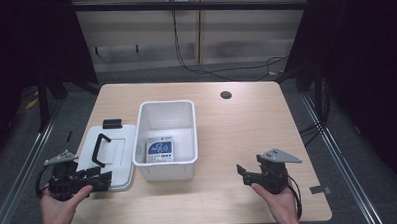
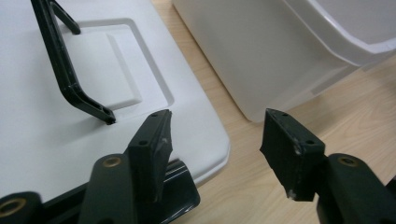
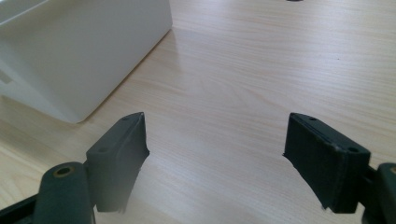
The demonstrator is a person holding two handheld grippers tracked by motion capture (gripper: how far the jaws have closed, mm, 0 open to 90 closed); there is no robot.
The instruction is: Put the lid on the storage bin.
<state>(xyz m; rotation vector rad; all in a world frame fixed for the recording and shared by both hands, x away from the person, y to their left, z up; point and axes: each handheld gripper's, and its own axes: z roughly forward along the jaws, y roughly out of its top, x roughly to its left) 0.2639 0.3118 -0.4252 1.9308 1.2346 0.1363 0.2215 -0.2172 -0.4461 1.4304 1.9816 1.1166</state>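
1. From above, the lid [image 1: 110,155] lies flat on the table [image 1: 237,130], touching the bin [image 1: 166,138] at its left; the left gripper [image 1: 105,179] hovers, released, over the lid's near corner, while the right gripper [image 1: 240,171], also released, sits well apart.
2. Left gripper view: spread jaws straddle the lid's [image 2: 56,135] corner, its handle [image 2: 60,65] just ahead.
3. Right gripper view: spread jaws over bare table [image 3: 243,93], with the bin [image 3: 79,51] to the left.

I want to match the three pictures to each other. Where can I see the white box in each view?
High view: the white box stands open at the table's middle, right of the lid.
Left gripper view: its outer wall fills the upper right, beyond the lid's corner.
Right gripper view: its corner sits at the upper left.
Shared landmark: the light wooden table, on which the box stands in all three.
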